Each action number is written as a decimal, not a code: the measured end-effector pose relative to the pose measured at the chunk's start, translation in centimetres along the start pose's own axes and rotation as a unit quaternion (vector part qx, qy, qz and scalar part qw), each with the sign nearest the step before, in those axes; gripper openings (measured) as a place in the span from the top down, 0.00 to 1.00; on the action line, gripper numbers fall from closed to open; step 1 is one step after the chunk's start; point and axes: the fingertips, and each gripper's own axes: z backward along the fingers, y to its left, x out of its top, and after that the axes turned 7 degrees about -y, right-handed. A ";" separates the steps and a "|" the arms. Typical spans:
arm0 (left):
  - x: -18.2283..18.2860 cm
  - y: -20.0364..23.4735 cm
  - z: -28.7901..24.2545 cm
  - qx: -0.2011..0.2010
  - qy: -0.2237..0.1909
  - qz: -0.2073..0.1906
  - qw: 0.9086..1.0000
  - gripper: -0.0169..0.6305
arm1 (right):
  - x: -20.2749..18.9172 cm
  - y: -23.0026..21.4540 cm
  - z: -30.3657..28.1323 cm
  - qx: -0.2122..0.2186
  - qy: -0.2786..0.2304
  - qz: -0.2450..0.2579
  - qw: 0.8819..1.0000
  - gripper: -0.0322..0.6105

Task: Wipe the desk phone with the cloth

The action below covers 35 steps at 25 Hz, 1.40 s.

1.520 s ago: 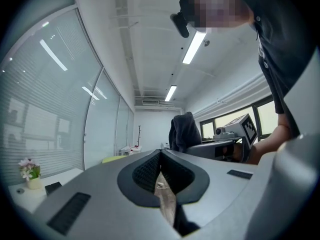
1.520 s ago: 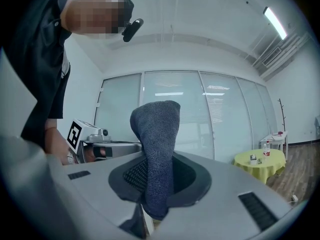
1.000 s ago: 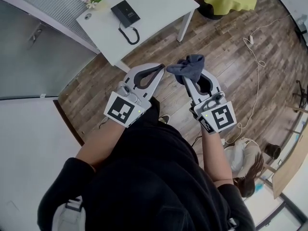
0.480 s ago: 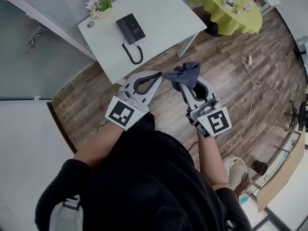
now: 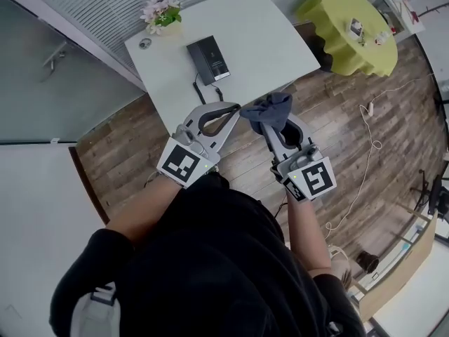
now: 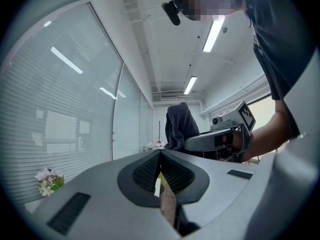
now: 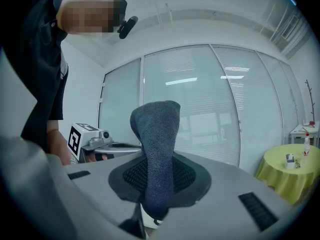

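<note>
A black desk phone with a coiled cord lies on the white table ahead of me. My right gripper is shut on a dark blue-grey cloth, which stands up between its jaws in the right gripper view, cloth. My left gripper is shut with nothing in it, its tips at the table's near edge, a short way below the phone. In the left gripper view the cloth and the right gripper show side-on. Both grippers hang in the air, short of the phone.
A pot of pale flowers and a small round object sit at the table's far left. A round table with a yellow-green cover stands to the right. Cables trail over the wooden floor. A glass wall with blinds runs behind.
The table and phone have come closer and lower in the head view as I walked toward them. Both grippers keep their pose; the cloth stays held.
</note>
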 end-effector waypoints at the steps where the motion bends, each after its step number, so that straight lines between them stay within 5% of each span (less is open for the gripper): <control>1: 0.0 0.9 0.0 0.004 -0.001 0.000 1.000 0.96 | -0.2 -0.2 -0.8 0.004 0.000 -0.003 1.000 0.82; 18: -2.8 11.1 -1.2 0.135 0.021 -0.007 0.991 0.96 | -3.4 -5.6 -10.9 0.116 0.008 -0.031 0.993 0.82; 29: -4.1 16.3 -5.2 0.255 0.054 -0.004 0.965 0.96 | -4.5 -12.0 -17.0 0.218 0.041 -0.049 0.974 0.82; 35: -6.0 17.4 -5.4 0.323 0.067 0.000 0.944 0.96 | -6.8 -14.0 -19.2 0.256 0.068 -0.050 0.963 0.82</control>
